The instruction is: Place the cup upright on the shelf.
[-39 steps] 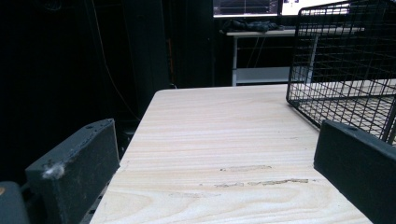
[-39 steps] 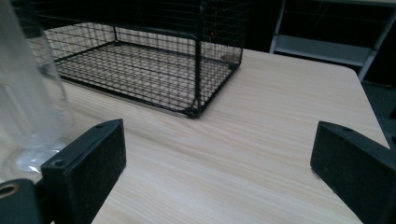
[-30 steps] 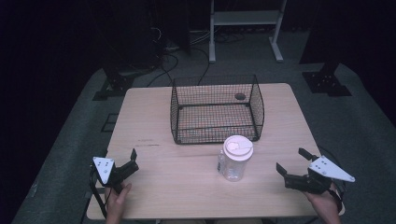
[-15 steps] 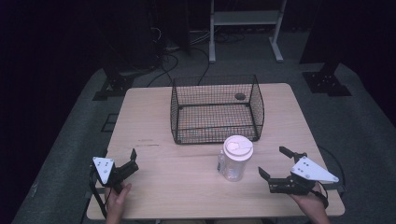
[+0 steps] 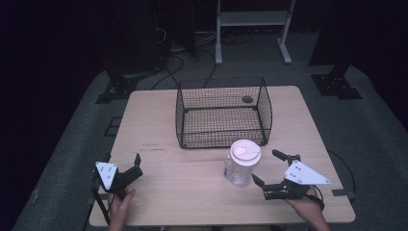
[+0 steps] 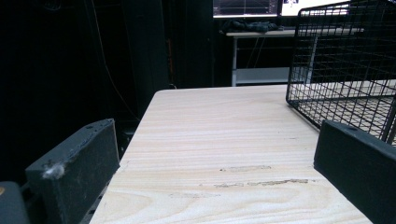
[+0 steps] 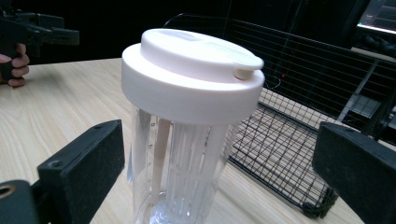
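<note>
Since a second ago, right tongs (image 5: 269, 169) slid toward the jar (image 5: 242, 163) at their nine o'clock, spread wide; they needed to squeeze below its lid. Left tongs (image 5: 137, 166) stayed spread.

A lidded bottle (image 5: 242, 162) is seen standing upright on the table (image 5: 192, 183) just before the wire basket (image 5: 222, 114), with the right gripper (image 5: 273, 169) placed close at the bottle's 4 o'clock and the left gripper (image 5: 137, 167) well apart at its 9 o'clock.
</note>
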`<act>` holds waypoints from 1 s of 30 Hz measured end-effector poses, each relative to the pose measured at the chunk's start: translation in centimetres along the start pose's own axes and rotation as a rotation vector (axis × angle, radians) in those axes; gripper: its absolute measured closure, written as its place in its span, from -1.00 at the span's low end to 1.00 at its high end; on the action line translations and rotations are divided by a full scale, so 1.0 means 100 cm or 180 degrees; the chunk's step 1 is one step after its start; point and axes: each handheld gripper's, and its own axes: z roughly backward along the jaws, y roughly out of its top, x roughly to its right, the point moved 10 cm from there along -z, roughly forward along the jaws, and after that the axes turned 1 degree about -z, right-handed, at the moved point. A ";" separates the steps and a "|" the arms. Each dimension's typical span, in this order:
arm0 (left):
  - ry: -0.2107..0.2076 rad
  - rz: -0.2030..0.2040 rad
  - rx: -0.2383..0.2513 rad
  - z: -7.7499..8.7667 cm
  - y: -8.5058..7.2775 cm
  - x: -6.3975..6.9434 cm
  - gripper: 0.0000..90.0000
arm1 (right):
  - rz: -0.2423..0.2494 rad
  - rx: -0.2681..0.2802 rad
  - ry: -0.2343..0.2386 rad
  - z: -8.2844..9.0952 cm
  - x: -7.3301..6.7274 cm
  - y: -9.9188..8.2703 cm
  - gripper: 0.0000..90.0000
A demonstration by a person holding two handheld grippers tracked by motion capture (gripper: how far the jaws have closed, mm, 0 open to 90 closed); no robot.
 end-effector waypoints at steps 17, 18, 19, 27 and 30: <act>-0.0006 -0.0003 0.0003 0.000 0.000 0.000 -1.00 | 0.0011 0.0053 0.0178 -0.028 -0.006 0.006 -1.00; -0.0008 -0.0004 0.0003 0.000 0.000 0.000 -1.00 | 0.0005 0.0052 0.0190 -0.030 -0.007 0.006 -1.00; -0.0011 -0.0002 0.0006 0.000 0.000 0.000 -1.00 | 0.0010 0.0053 0.0189 -0.032 -0.007 0.007 -1.00; -0.0013 -0.0002 0.0005 0.000 0.000 0.001 -1.00 | 0.0043 0.0079 0.0231 -0.049 -0.014 0.011 -1.00; -0.0015 -0.0002 0.0008 0.000 0.000 0.001 -1.00 | 0.0063 0.0082 0.0187 -0.053 -0.015 0.013 -0.99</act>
